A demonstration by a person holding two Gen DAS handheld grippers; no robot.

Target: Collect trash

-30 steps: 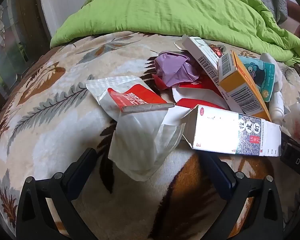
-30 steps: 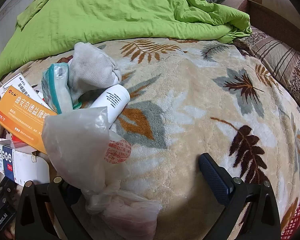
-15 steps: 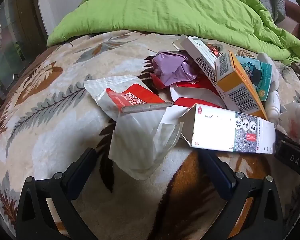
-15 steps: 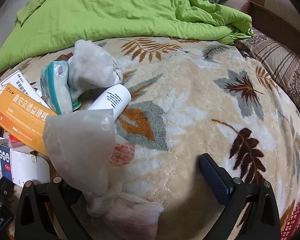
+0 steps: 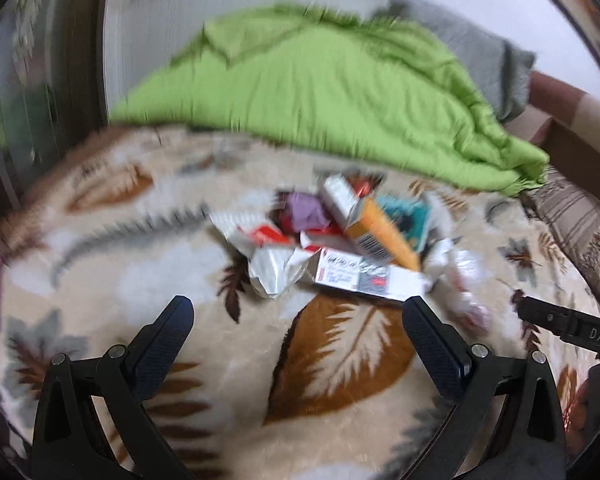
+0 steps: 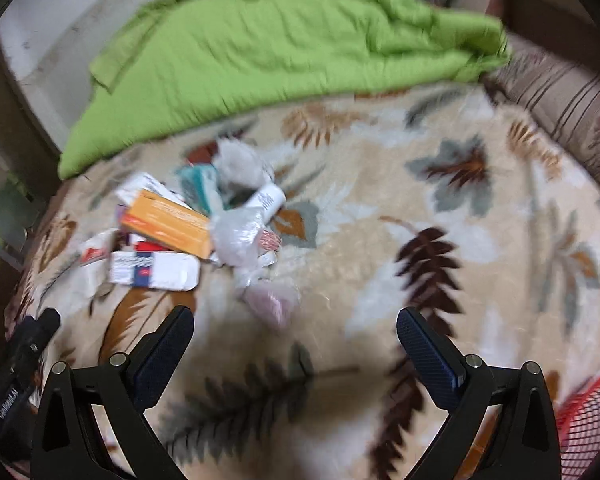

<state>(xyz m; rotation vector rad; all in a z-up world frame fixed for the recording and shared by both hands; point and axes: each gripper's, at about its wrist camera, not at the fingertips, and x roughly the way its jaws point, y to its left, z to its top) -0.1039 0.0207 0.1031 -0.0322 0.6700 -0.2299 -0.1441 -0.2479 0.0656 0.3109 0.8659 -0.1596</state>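
Both wrist views, motion-blurred. The left gripper (image 5: 298,312) and right gripper (image 6: 295,322) hang with jaws spread wide, holding nothing, above a cream plush blanket with a leaf print (image 5: 340,360). The heap of trash (image 5: 340,236) lies on the blanket ahead of both: straight ahead of the left gripper, ahead and to the left of the right one, so the left appears nearer. Nearest the left gripper lies a long white printed carton (image 5: 368,278), its long axis crosswise to the fingers. Behind it lean an orange carton (image 5: 384,232), a crumpled purple wad (image 5: 304,210) and torn red-and-white wrappers (image 5: 260,236). A clear crumpled plastic bag (image 6: 240,236) lies at the heap's right edge.
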